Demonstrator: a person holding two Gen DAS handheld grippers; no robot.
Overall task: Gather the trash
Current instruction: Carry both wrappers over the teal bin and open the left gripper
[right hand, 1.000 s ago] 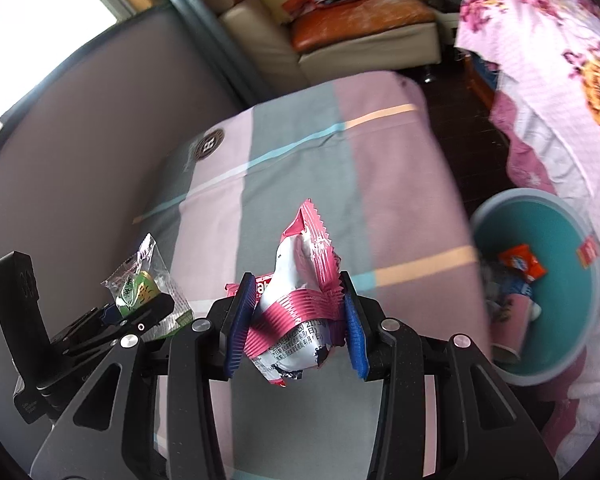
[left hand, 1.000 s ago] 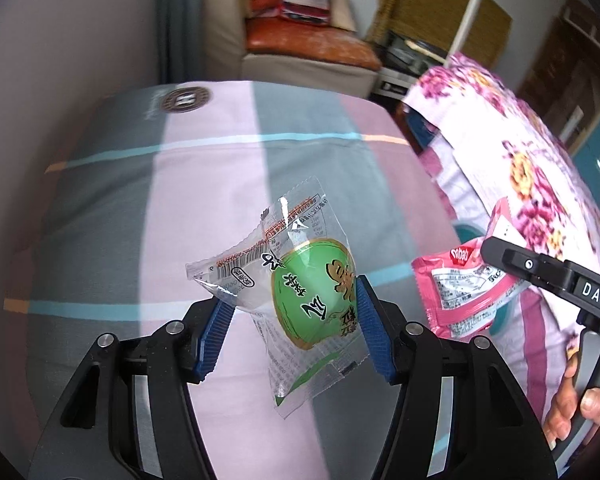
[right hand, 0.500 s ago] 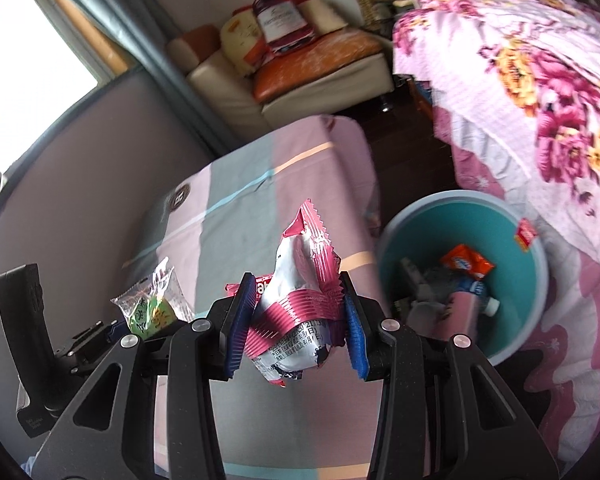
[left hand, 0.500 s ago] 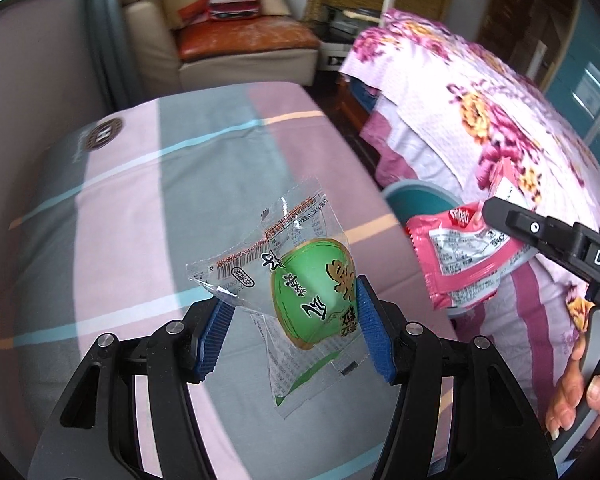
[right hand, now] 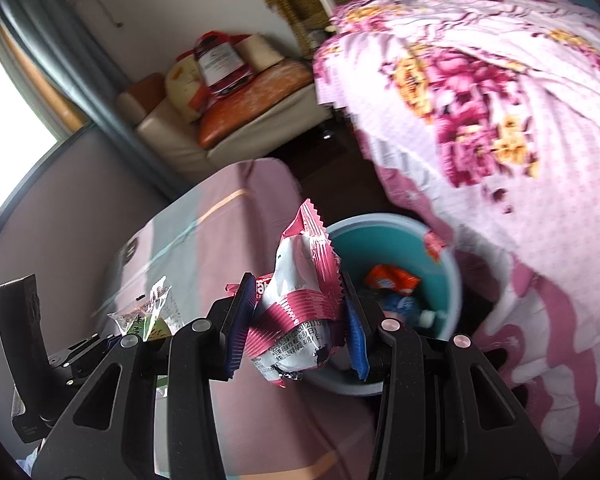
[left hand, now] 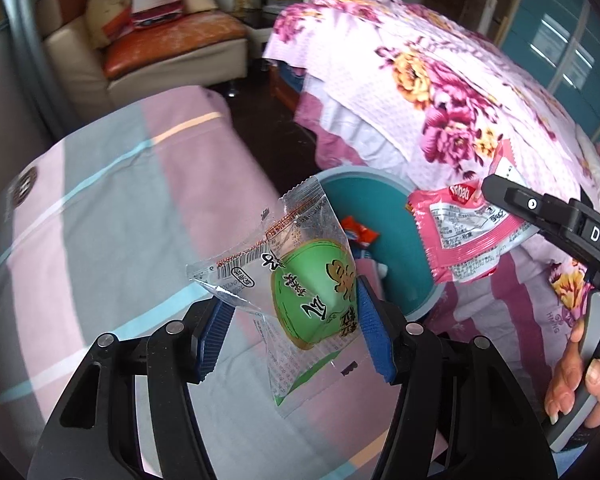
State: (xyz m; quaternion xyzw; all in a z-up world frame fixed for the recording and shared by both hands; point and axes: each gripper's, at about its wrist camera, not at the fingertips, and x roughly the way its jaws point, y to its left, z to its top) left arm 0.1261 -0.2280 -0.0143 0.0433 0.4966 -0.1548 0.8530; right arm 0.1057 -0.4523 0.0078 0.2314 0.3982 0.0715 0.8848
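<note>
Two light, crinkly, slippery items, clamped mid-body, hanging near my teal bin [left hand: 410, 256]: green-printed clear wrapper [left hand: 308, 292] in my left gripper [left hand: 290, 326], pink snack packet [right hand: 300, 312] in my right gripper [right hand: 298, 330].

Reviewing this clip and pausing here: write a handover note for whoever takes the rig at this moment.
Left gripper: shut on a clear plastic snack wrapper with a green round print, held in the air.
Right gripper: shut on a crumpled pink and white foil snack wrapper, also held in the air.
The round teal plastic bin stands on the floor between the striped pink and grey bed and the floral quilt; it already holds an orange packet and other litter.
Done: both wrappers picked up.
Left: probably bring each over the bin and release.
</note>
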